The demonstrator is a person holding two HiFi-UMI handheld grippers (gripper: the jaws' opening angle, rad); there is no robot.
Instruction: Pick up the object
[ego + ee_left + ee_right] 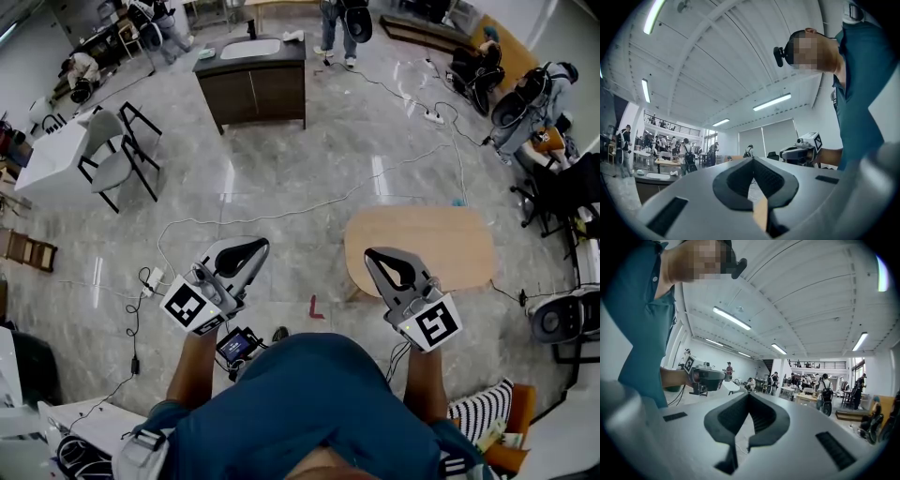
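Both grippers are held in front of the person's chest, over the grey marble floor. My left gripper (255, 246) is shut, its dark pads meeting at the tip (753, 159) with nothing between them. My right gripper (373, 253) is shut and empty too, tips touching (749, 393). Each gripper view looks level across the hall and shows the other gripper: the right one (802, 152) and the left one (705, 377). A low oval wooden table (422, 246) lies just beyond the right gripper, its top bare. I cannot tell which thing is the object to pick up.
A dark cabinet with a white sink (251, 80) stands far ahead. A white table (52, 164) and a grey chair (117, 155) are at the left. White cables (281, 211) cross the floor. Seated people and chairs (539, 103) line the right side.
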